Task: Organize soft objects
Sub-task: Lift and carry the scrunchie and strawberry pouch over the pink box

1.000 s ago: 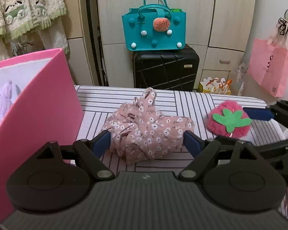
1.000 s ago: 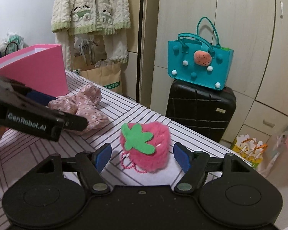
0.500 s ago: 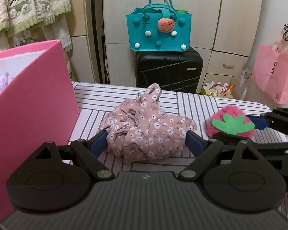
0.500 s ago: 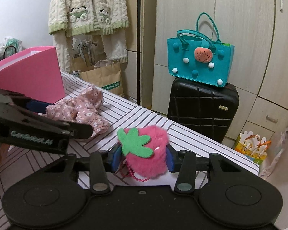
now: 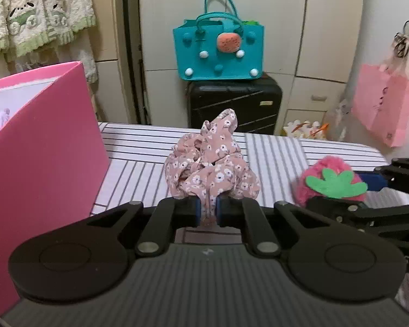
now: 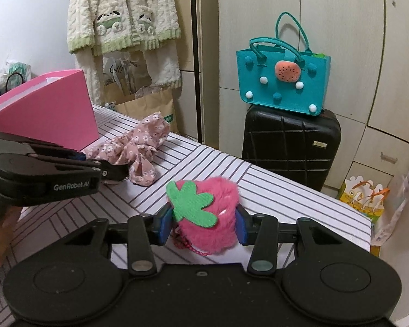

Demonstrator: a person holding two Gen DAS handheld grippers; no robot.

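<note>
On the striped surface (image 5: pixel 139 169), both grasps are made and neither thing is off the cloth yet, so the step in hand is the pick-up of 2 soft things at once. The left claw (image 5: pixel 206 209) has just been closing and now pinches a fold of the pink floral fabric scrunchie (image 5: pixel 210 169) between its blue pads, jaws almost together; the rest of the scrunchie bunches up ahead of the pads and rests on the surface. The right claw (image 6: pixel 203 226) has closed in as well and grips the fluffy pink strawberry plush (image 6: pixel 207 215) by its flanks, its green felt leaf (image 6: pixel 193 201) facing up and a beaded chain (image 6: pixel 189 246) trailing beneath. The open pink box (image 5: pixel 41 141) stands just beside the scrunchie, on the left, and looks the likely place for both. The next move probably calls for a lift clear of the surface, then a carry over the box's rim; the left grip holds only a thin fold, so the fabric may slip, and the strawberry's chain could snag on the rim.
</note>
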